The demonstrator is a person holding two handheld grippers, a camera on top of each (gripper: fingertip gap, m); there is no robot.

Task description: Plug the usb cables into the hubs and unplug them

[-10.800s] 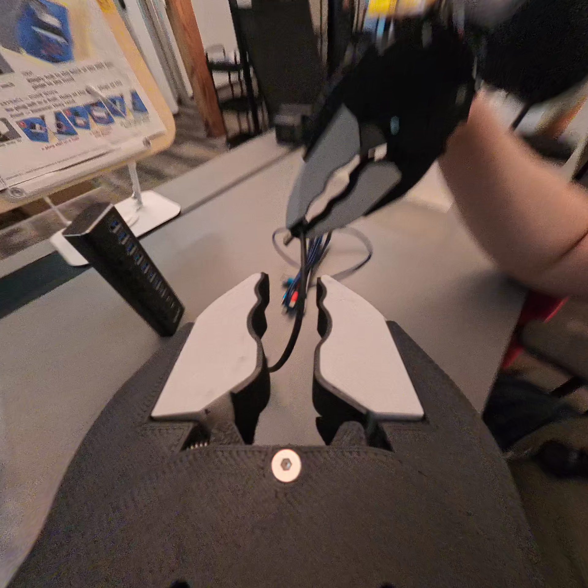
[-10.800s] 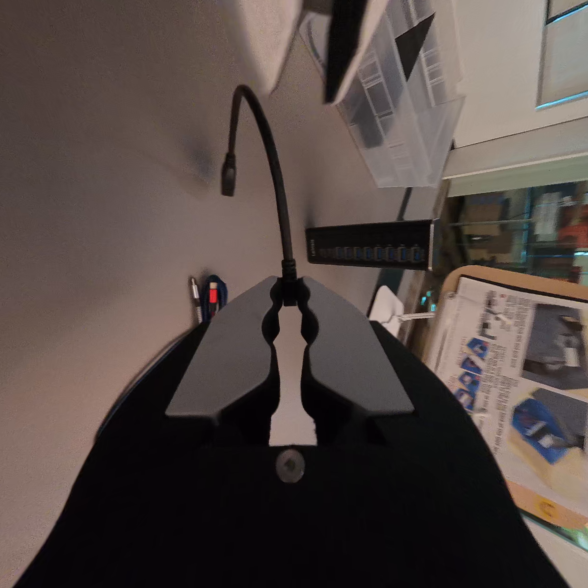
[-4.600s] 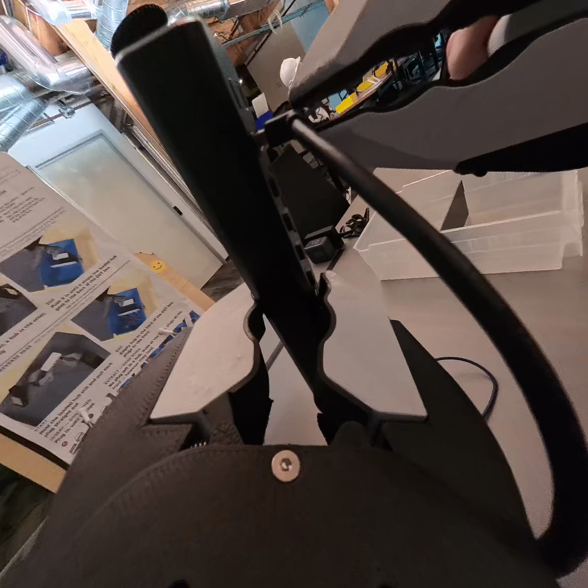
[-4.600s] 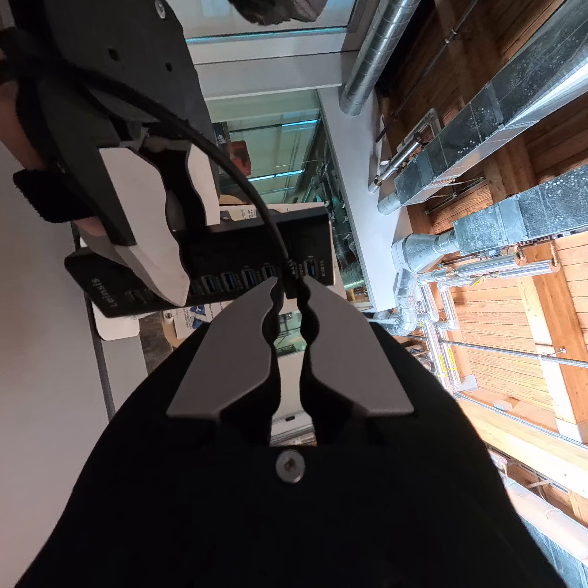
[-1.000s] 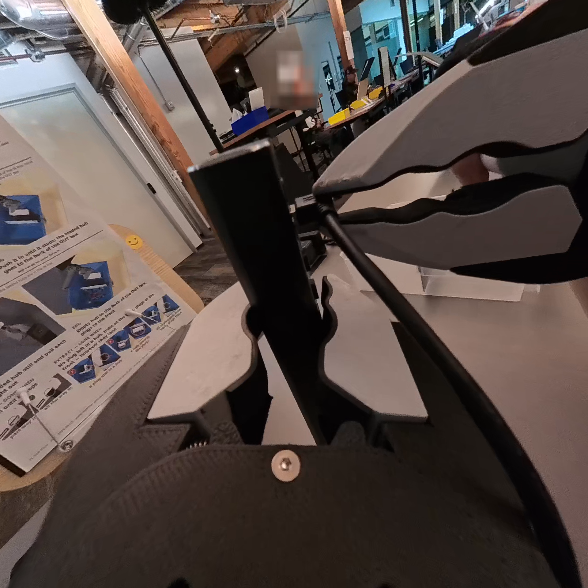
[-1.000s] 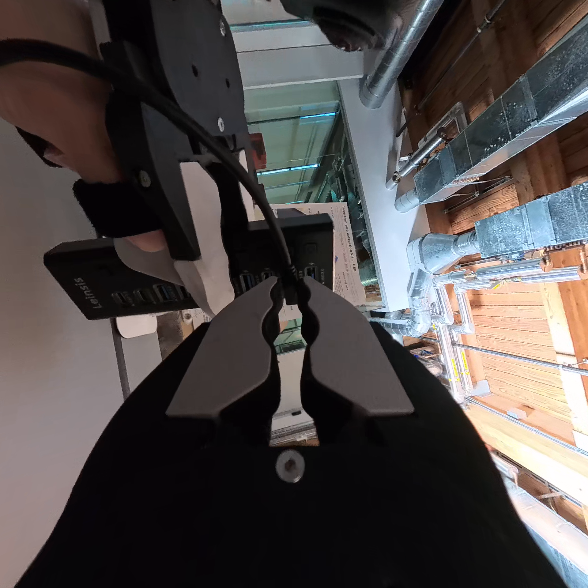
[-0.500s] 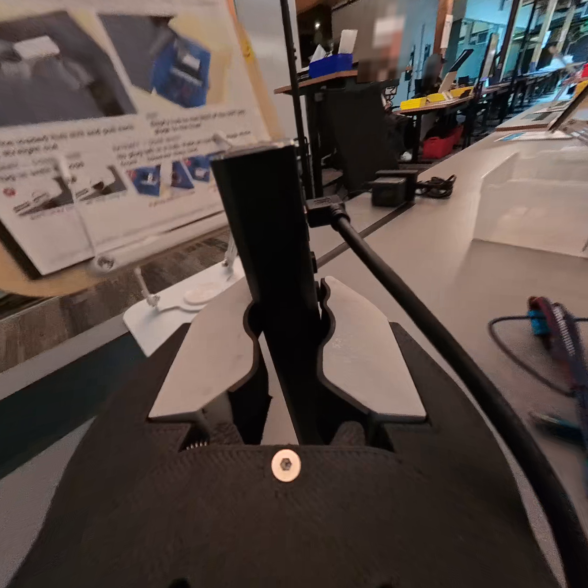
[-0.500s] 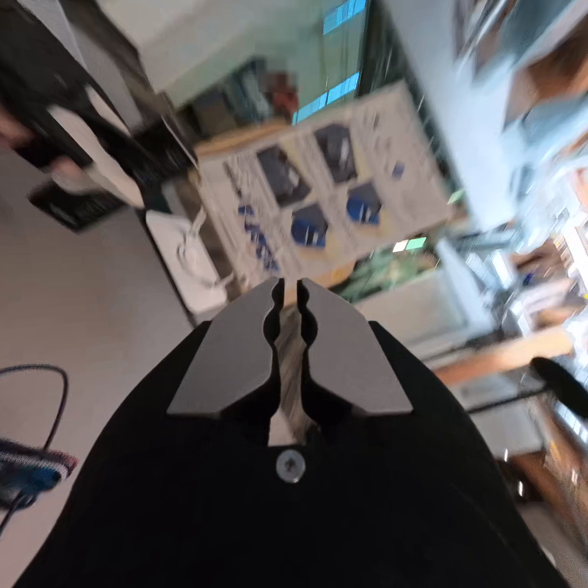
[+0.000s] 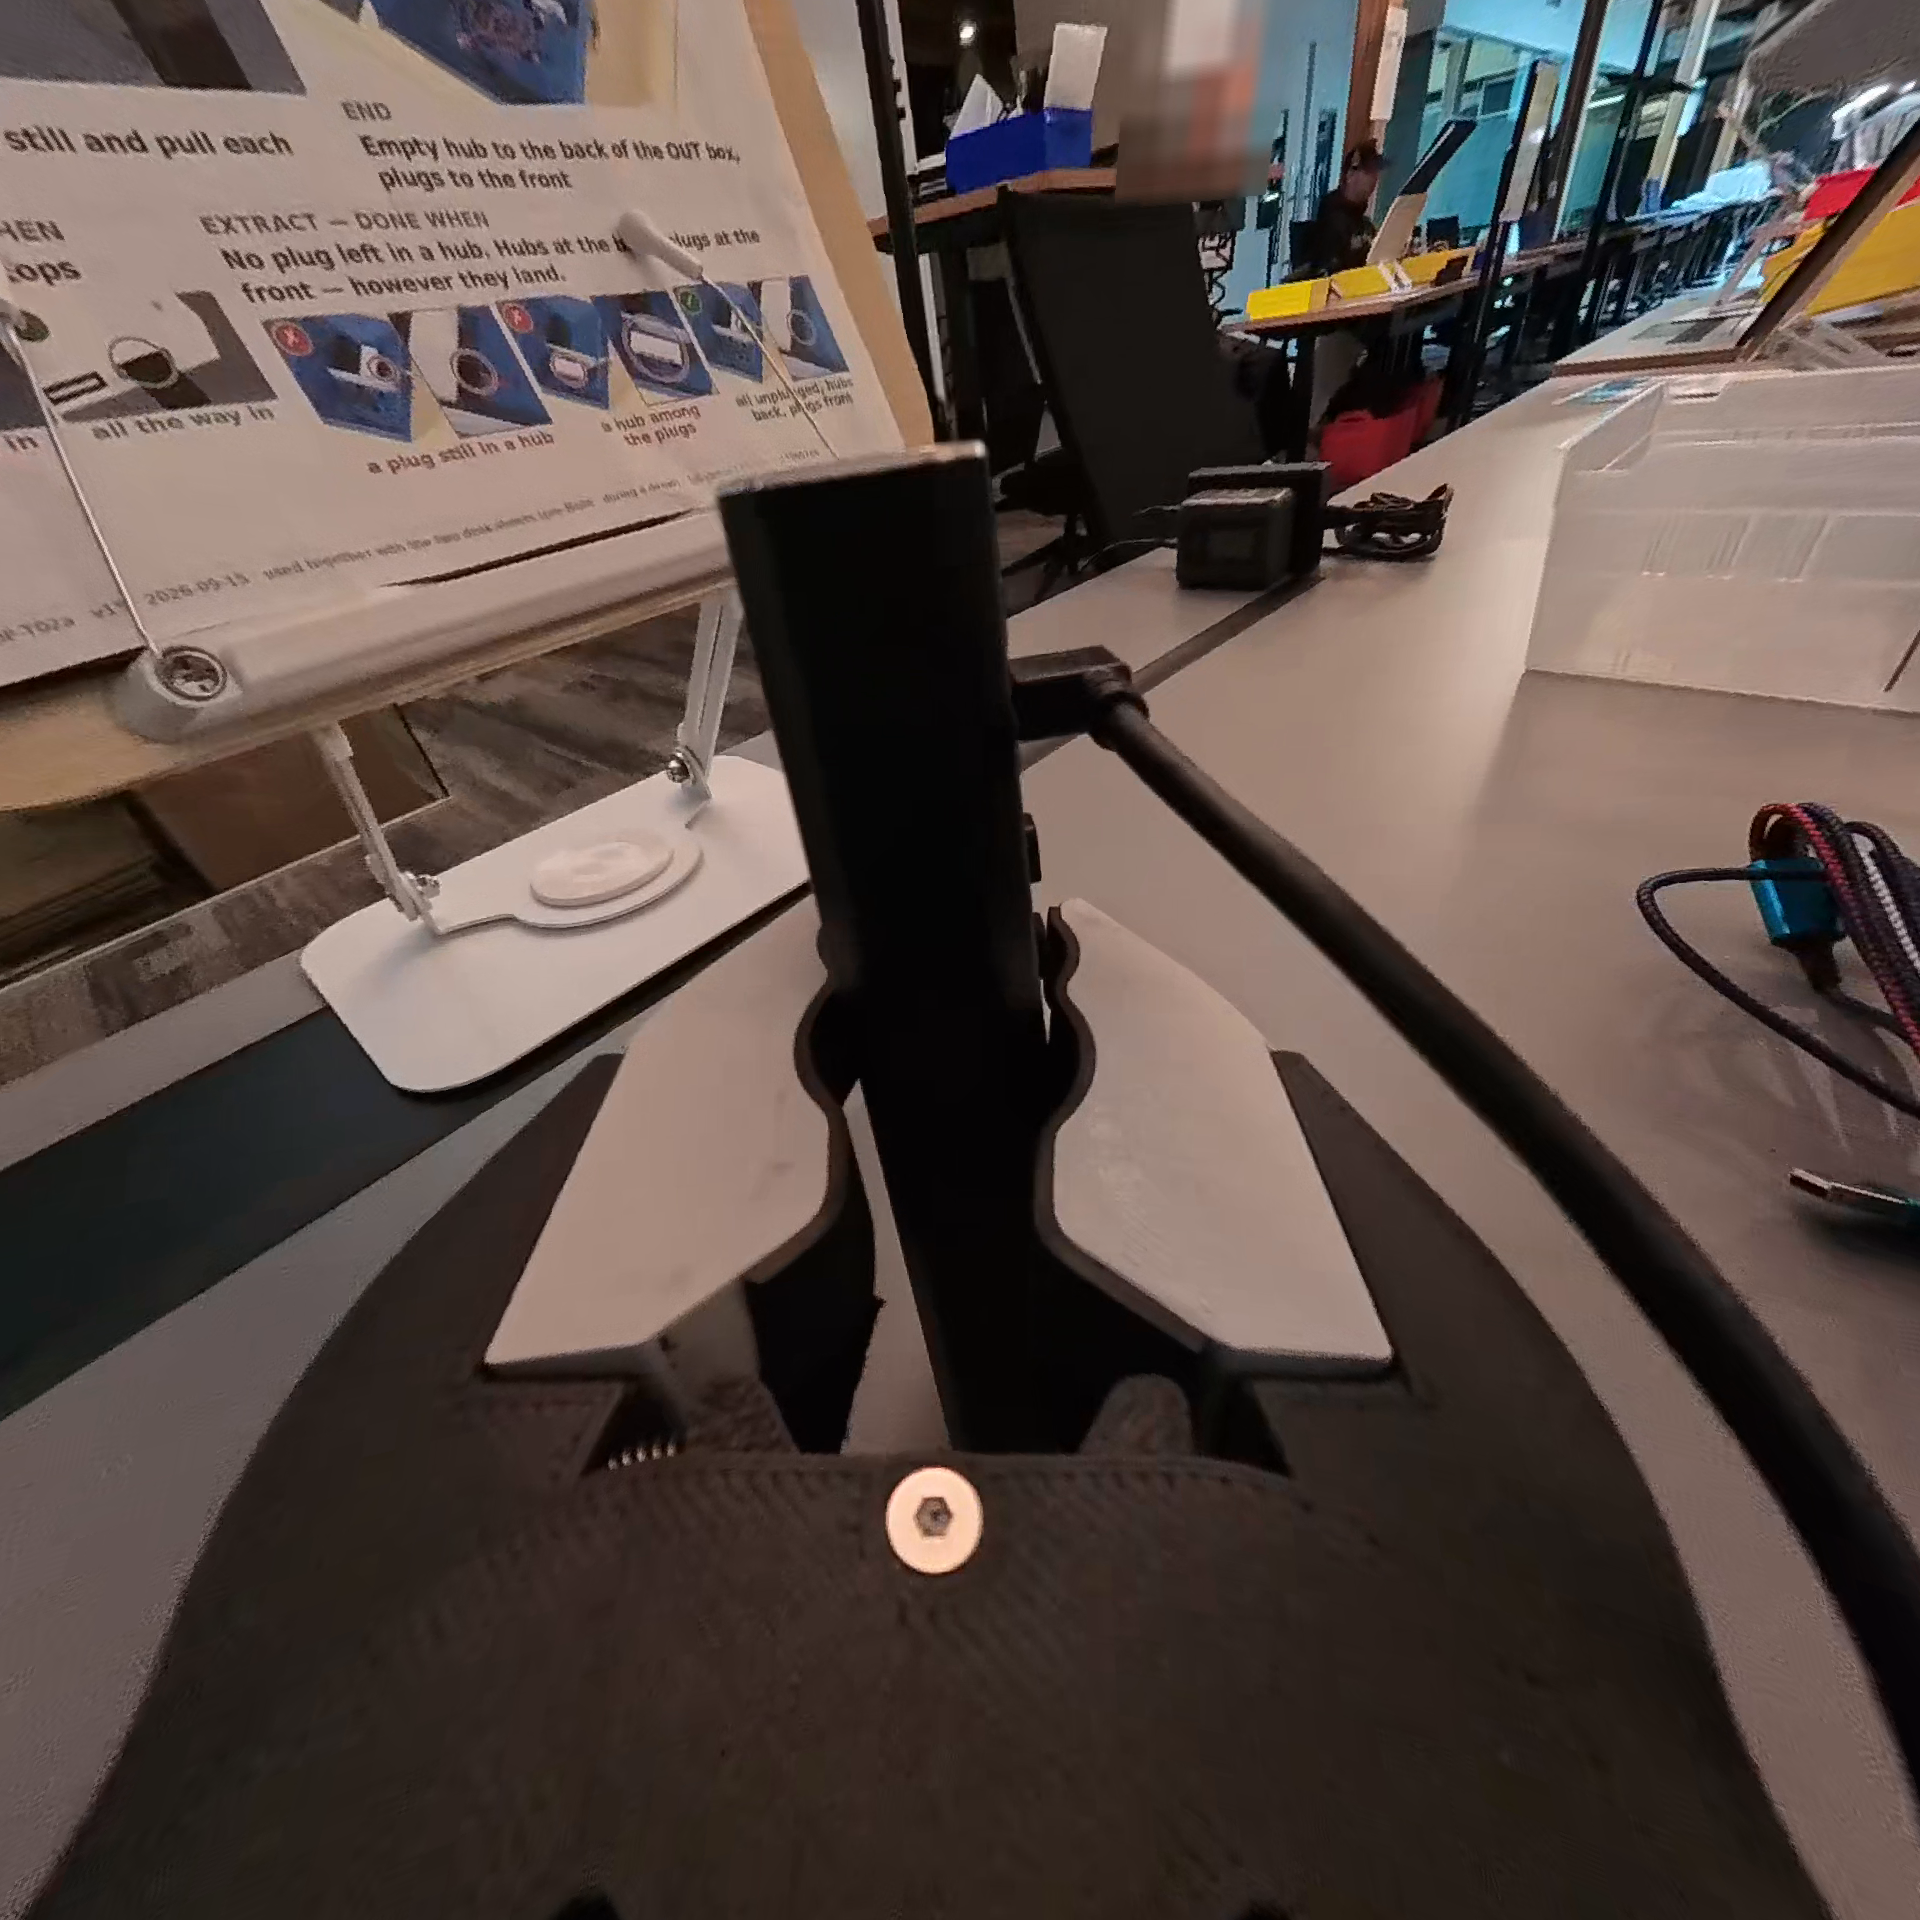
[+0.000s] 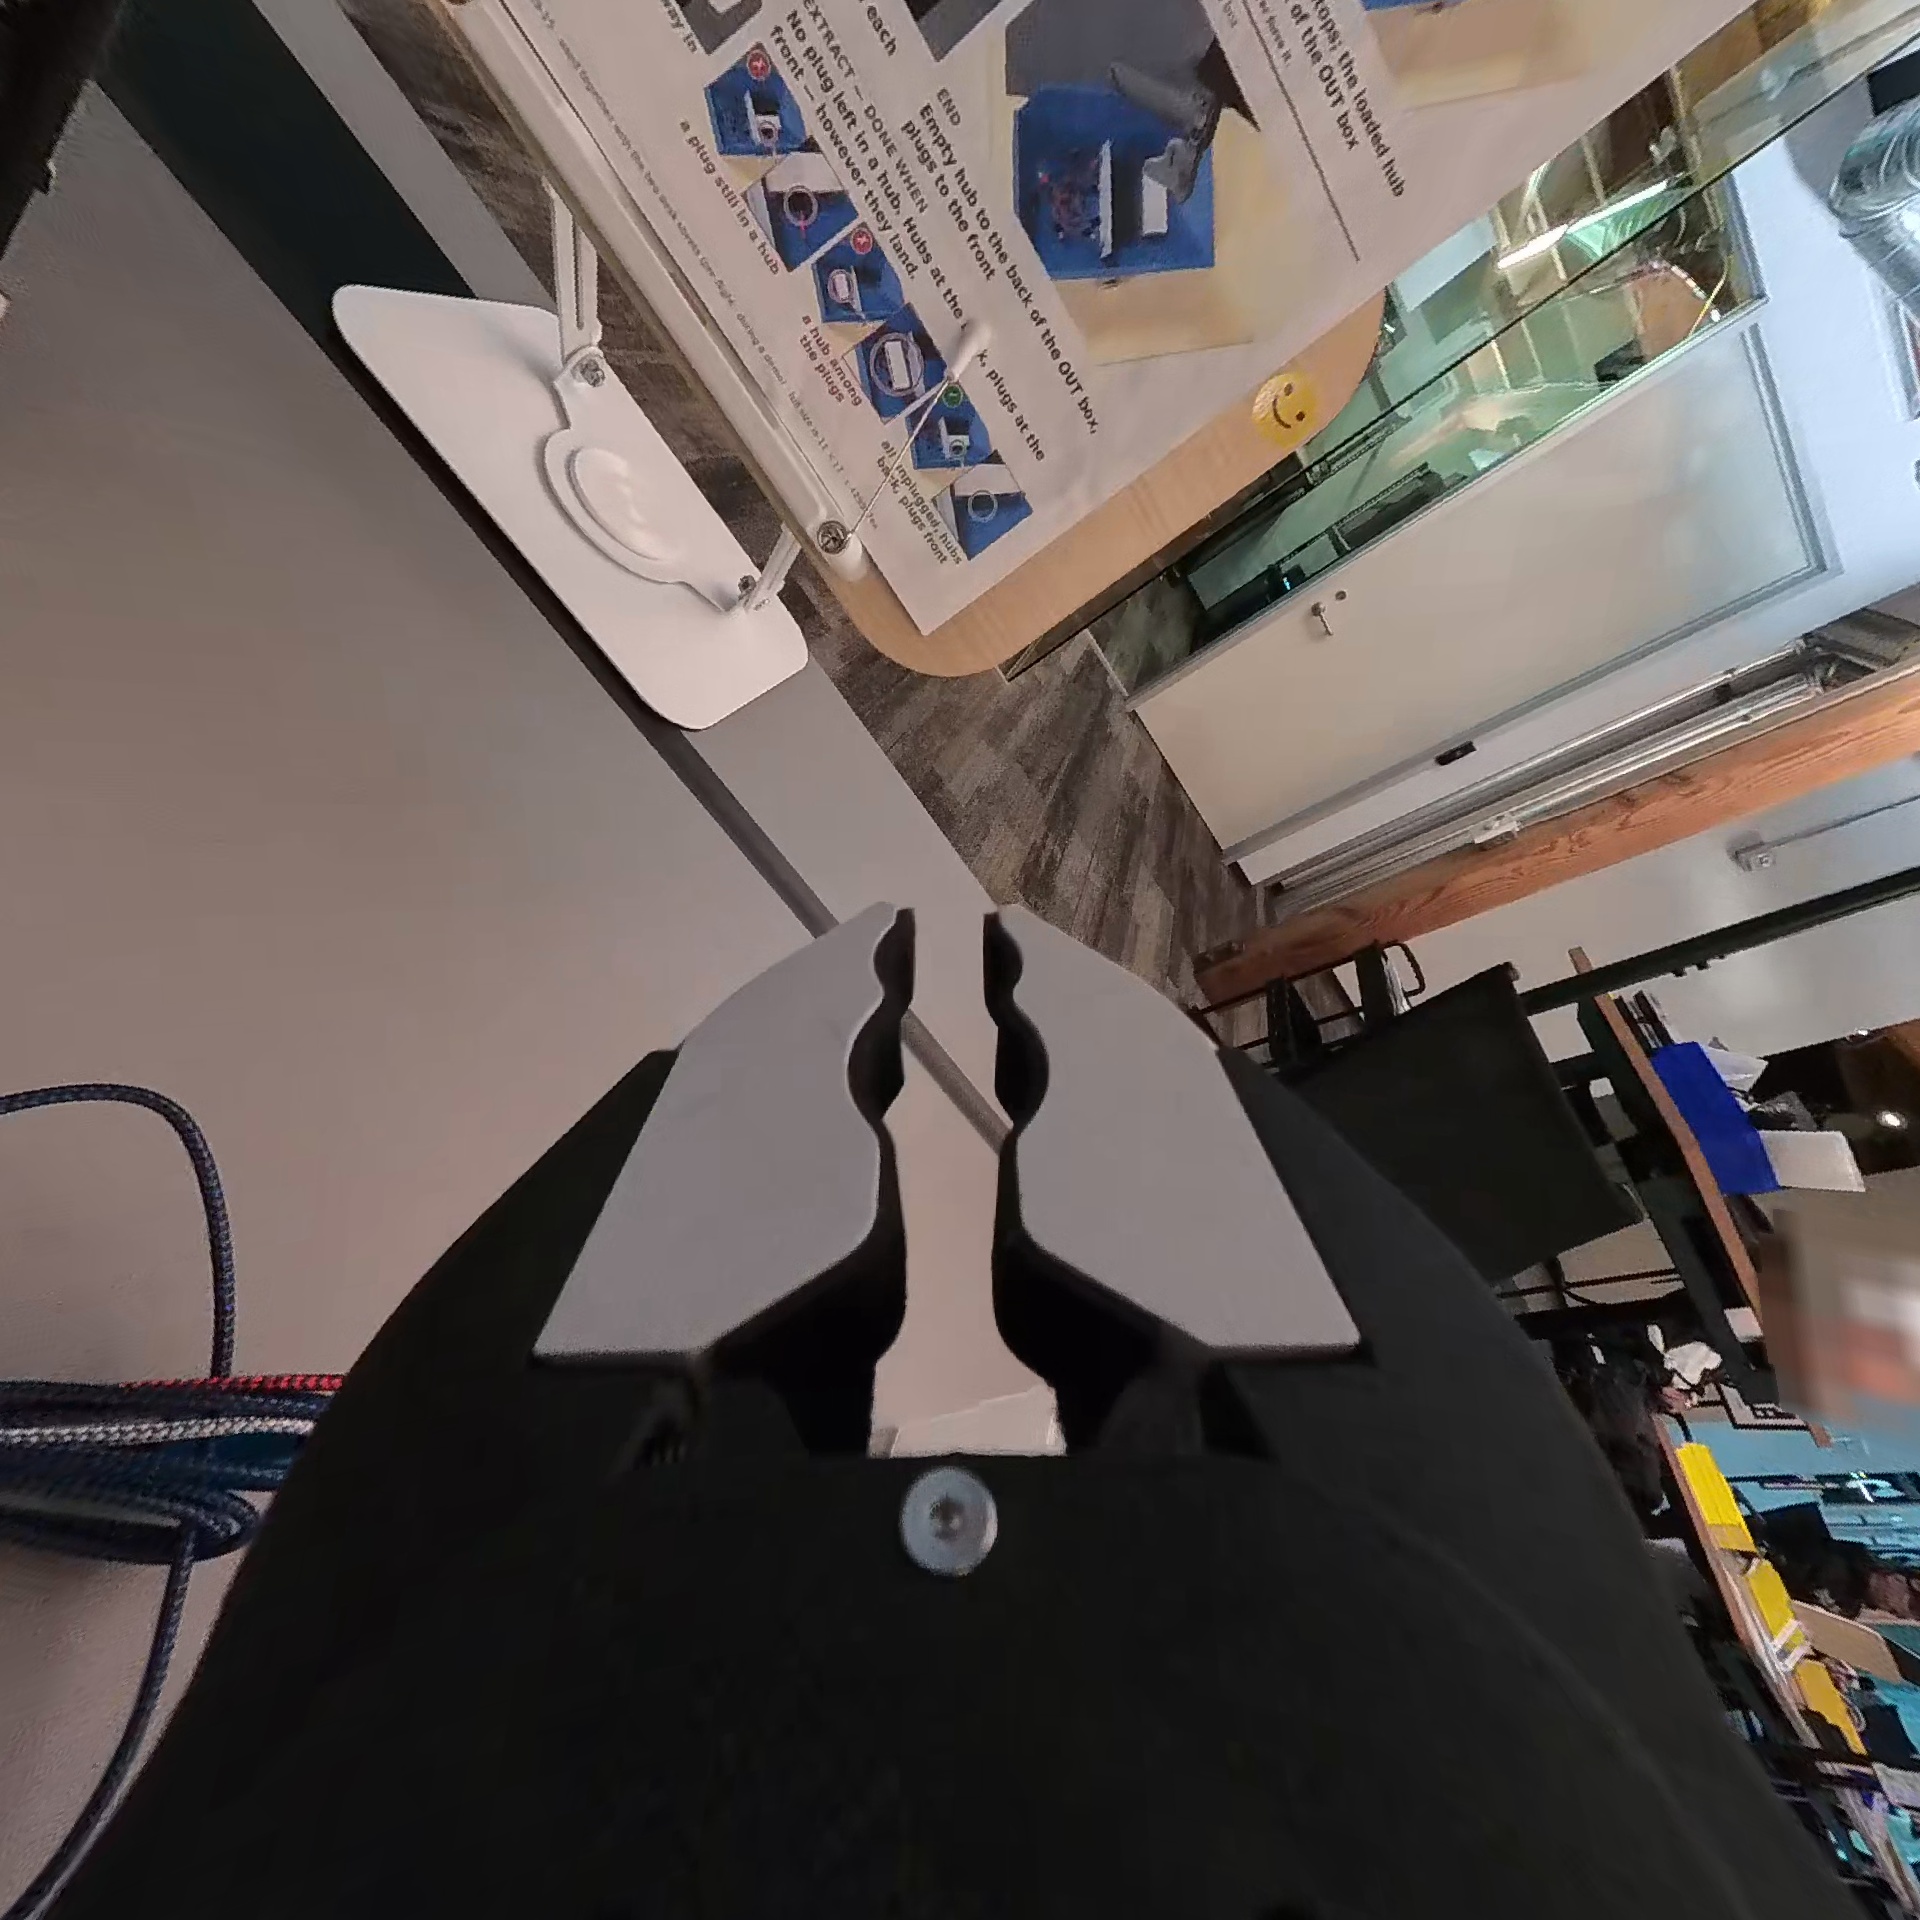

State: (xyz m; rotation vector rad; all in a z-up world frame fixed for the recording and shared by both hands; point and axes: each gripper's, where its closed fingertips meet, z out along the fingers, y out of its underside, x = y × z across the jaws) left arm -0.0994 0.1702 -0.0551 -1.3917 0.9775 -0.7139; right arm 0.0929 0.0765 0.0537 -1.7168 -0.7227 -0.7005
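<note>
My left gripper (image 9: 940, 935) is shut on a black USB hub (image 9: 883, 644) and holds it upright over the grey table (image 9: 1455, 779). A black cable (image 9: 1351, 987) has its plug (image 9: 1070, 681) seated in the hub's right side and runs down to the lower right. A bundle of braided cables (image 9: 1829, 883) lies on the table to the right, with a loose USB plug (image 9: 1849, 1190) beside it. My right gripper (image 10: 949, 920) is empty, its jaws a narrow gap apart, over the table near its far edge. The braided cables (image 10: 125, 1423) lie to its left.
An instruction sheet (image 9: 416, 312) stands on a white stand (image 9: 540, 935) at the table's far edge, left of the hub. Clear plastic bins (image 9: 1714, 540) sit at the back right. A black power adapter (image 9: 1247, 525) lies behind them. About 25 cm separates my left fingertips from my right.
My right gripper has let go of the plug, which stays in the hub, and has swung away toward the table edge. My left gripper has tilted down with the hub.
</note>
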